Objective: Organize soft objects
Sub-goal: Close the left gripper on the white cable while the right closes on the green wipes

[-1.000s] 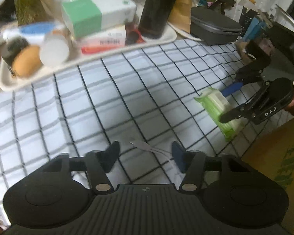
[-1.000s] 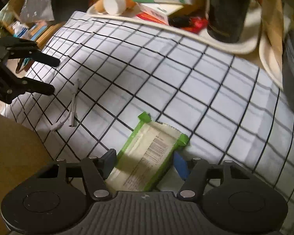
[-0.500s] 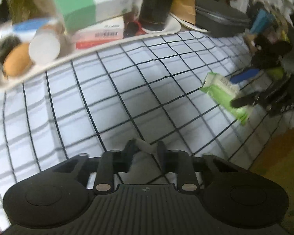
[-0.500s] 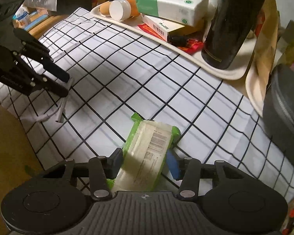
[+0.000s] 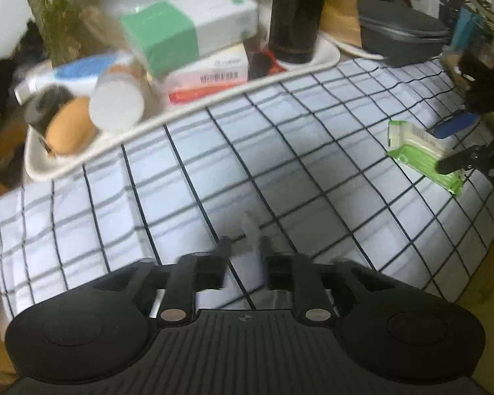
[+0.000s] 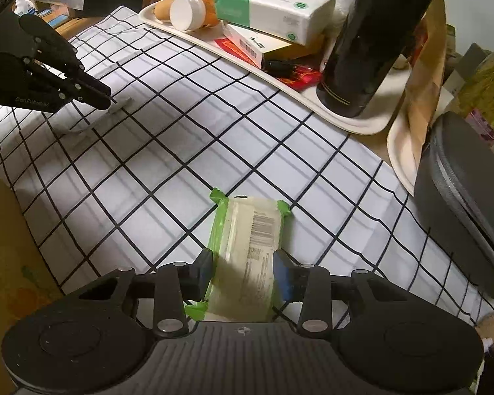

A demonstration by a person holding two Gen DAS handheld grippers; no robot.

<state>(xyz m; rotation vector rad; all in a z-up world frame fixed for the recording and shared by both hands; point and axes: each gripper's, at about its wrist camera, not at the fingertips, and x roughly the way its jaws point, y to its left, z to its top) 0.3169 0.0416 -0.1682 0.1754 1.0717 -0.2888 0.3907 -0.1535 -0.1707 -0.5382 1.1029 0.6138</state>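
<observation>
Pinching a small white sachet [image 5: 251,230] between narrowed jaws, left gripper [image 5: 245,248] low over the checked cloth [image 5: 214,171] on the surface; sachet tip sticking up and forward past the fingertips, its far end seen from the right wrist view [image 6: 120,104] just above the cloth. Jaws lately eased a little wider, the sachet between them.

Clamped on a green-edged pack of wipes [image 6: 247,250], right gripper [image 6: 243,268] near the front edge of the cloth; jaws lately drawing closer, both fingers pressed against the pack's long sides, barcode face up, far end of the pack resting on or just above the cloth, hard to tell which. Same pack seen from the left wrist view [image 5: 421,154] at the right side of the cloth, well apart from the sachet.

Beyond the cloth, a cream tray [image 6: 362,125] carrying a green-and-white tissue box [image 6: 273,8], a flat white-and-red box [image 6: 250,42] under it, a white-capped orange jar [image 6: 187,13] lying on its side, and a tall black bottle [image 6: 372,39] standing upright. To the right, a dark grey zip case [image 6: 461,204].
</observation>
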